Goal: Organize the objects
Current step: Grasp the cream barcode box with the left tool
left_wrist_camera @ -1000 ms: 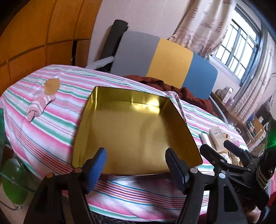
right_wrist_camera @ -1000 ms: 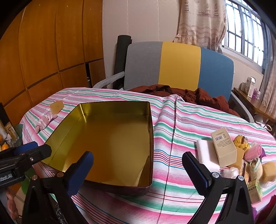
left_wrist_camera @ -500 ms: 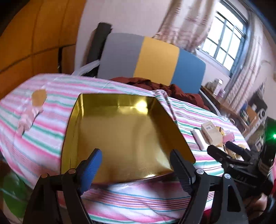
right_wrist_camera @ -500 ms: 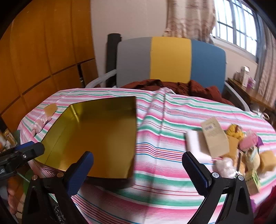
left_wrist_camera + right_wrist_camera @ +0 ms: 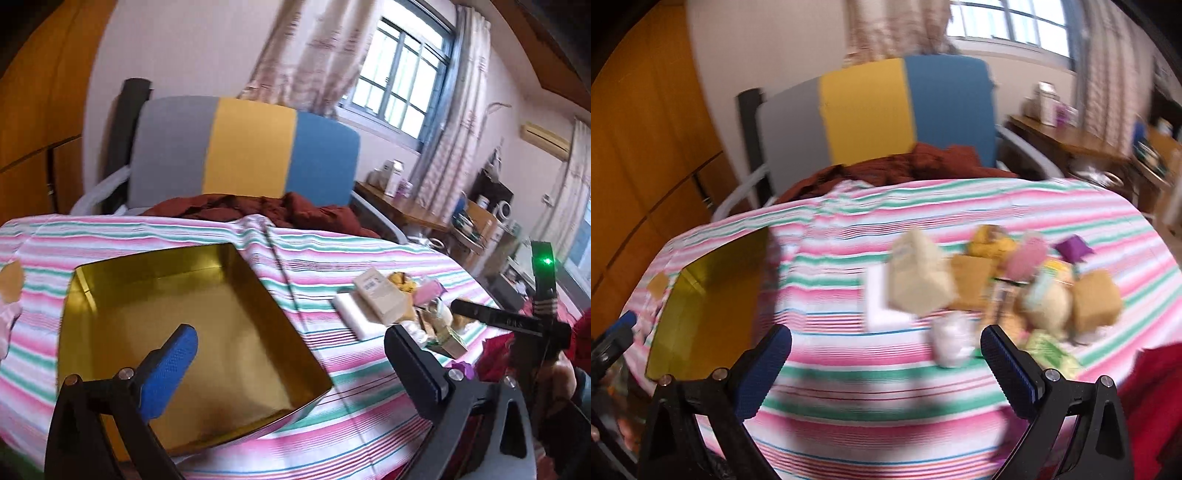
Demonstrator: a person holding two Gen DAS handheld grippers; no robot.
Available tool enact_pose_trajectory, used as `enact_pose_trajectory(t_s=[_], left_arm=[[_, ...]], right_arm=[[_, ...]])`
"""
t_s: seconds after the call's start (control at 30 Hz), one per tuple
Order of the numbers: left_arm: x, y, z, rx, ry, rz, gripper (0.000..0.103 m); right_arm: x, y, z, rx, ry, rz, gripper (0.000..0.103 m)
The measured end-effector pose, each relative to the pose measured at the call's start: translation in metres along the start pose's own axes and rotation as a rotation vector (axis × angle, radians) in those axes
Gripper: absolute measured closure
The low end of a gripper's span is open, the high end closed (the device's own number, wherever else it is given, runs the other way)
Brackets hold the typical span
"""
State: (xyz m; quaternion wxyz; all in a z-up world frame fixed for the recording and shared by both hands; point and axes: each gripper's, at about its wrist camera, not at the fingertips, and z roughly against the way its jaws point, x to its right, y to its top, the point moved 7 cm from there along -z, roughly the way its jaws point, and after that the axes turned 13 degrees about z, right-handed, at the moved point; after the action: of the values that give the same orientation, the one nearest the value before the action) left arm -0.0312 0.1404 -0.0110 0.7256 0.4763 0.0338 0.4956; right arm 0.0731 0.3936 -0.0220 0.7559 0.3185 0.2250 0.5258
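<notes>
An empty gold tin (image 5: 221, 325) lies open on the striped tablecloth (image 5: 332, 266). My left gripper (image 5: 290, 334) hovers over its near right corner, its jaws opening, nothing between them. To the right lies a pile of small items: a beige box (image 5: 380, 295) leaning on a white block (image 5: 351, 314). My right gripper (image 5: 884, 332) hangs open and empty just in front of that pile, blurred in its own view: beige box (image 5: 919, 280), white block (image 5: 879, 295), brown box (image 5: 1097, 302), pink item (image 5: 1027, 254), white crumpled thing (image 5: 951, 339). The tin (image 5: 709, 306) sits to its left.
A chair with a grey, yellow and blue back (image 5: 243, 147) stands behind the table, a maroon cloth (image 5: 258, 206) on its seat. A tan piece (image 5: 11, 280) lies at the table's far left. A cluttered side table (image 5: 399, 199) stands under the window. A red sleeve (image 5: 1156, 398) is at the right.
Both views have swung to the right: the tin has slid left in each and the pile now lies ahead of the right gripper. The left jaws have spread wider.
</notes>
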Motion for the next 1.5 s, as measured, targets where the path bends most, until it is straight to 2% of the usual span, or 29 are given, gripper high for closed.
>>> enact_pose_trajectory(t_s=[0.1, 0.27, 0.43, 0.57, 0.73, 0.8, 1.03, 1.37, 1.43, 1.5], left_arm=[[0.016, 0.002, -0.013, -0.038, -0.031, -0.020, 0.000], [0.044, 0.001, -0.044, -0.149, -0.063, -0.015, 0.004], [0.074, -0.004, -0.079, -0.240, -0.093, -0.029, 0.006], [0.096, -0.006, -0.112, -0.323, -0.120, -0.021, 0.006], [0.117, -0.011, -0.156, -0.422, -0.154, 0.019, 0.007], [0.122, -0.015, -0.176, -0.458, -0.138, 0.032, 0.008], [0.127, -0.020, -0.222, -0.517, -0.125, 0.105, 0.015], [0.128, -0.026, -0.278, -0.604, -0.115, 0.236, 0.016], [0.128, -0.027, -0.286, -0.614, -0.098, 0.240, 0.022], [0.129, -0.029, -0.292, -0.619, -0.092, 0.257, 0.023]], right_arm=[[0.041, -0.003, 0.005, -0.003, -0.061, -0.074, 0.000], [0.102, -0.009, 0.009, -0.005, -0.179, -0.164, 0.000], [0.139, -0.023, 0.007, -0.014, -0.207, -0.244, 0.000], [0.143, -0.027, 0.005, -0.008, -0.126, -0.301, 0.000], [0.131, -0.024, 0.001, -0.002, -0.056, -0.284, 0.000], [0.132, -0.025, 0.001, 0.005, -0.038, -0.294, 0.000], [0.130, -0.025, -0.002, 0.009, -0.001, -0.305, 0.000], [0.128, -0.026, -0.005, 0.007, 0.028, -0.307, 0.000], [0.127, -0.026, -0.005, 0.007, 0.030, -0.306, 0.000], [0.126, -0.026, -0.006, 0.003, 0.030, -0.306, 0.000]])
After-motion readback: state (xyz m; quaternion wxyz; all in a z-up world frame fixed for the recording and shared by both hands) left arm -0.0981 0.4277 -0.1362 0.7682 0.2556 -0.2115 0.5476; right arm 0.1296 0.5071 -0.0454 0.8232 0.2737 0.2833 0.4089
